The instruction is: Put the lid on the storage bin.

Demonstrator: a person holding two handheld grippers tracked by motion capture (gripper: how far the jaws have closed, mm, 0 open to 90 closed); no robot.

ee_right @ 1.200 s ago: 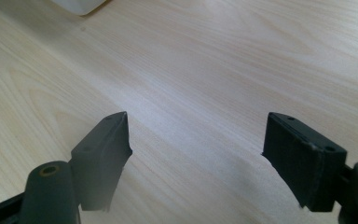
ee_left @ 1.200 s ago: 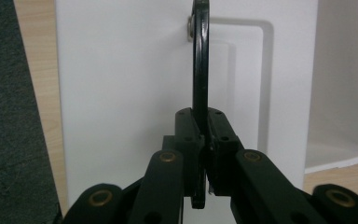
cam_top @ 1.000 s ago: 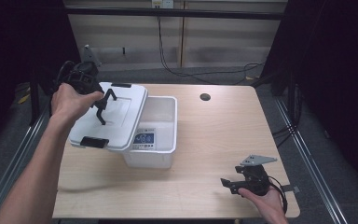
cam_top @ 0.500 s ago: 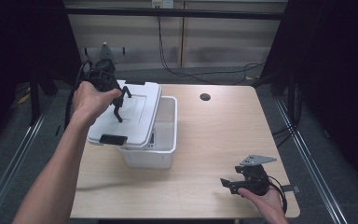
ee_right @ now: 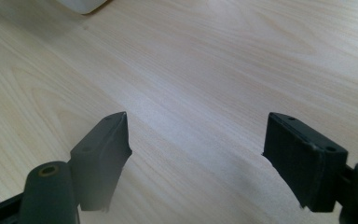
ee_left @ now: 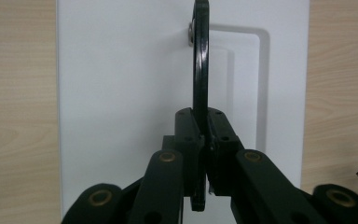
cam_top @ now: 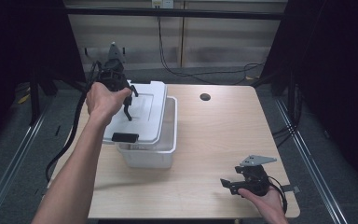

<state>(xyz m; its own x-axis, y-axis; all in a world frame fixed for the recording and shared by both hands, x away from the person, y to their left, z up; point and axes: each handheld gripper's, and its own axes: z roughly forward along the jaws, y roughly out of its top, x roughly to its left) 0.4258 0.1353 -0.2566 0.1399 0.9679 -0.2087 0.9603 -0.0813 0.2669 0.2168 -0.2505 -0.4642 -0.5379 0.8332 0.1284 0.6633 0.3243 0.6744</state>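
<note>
Since the earlier frames my left hand had carried the white lid (cam_top: 142,112) rightward across the table (cam_top: 214,140), from hanging off the left of the white bin (cam_top: 151,151) to lying over most of its opening; my right hand had stayed where it was.

Nearest to me, my right hand sat at the table's near right corner, palm under the right gripper (cam_top: 230,184), which lay low over the wood and pointed left. In the right gripper view its jaws stood wide apart with bare tabletop (ee_right: 205,84) between them, touching and holding nothing, and a corner of the bin (ee_right: 81,4) showed far off at the top edge.

Farther out, my left forearm reached up along the table's left side, wrist bent so that the hand sat above the lid. The left gripper (cam_top: 129,106) hung from it, pointing down onto the lid's top. In the left gripper view its jaws were pinched fully together on the lid's thin black handle (ee_left: 200,84), which stood on edge between the pads and ran straight away from the camera across the white lid (ee_left: 121,93).

The lid rested tilted over the bin, its left side overhanging the bin's left wall, while a strip of the bin's opening remained uncovered along the right. A black latch (cam_top: 125,137) showed on the lid's near edge. Beyond, a small dark hole (cam_top: 205,97) marked the table's far side.
</note>
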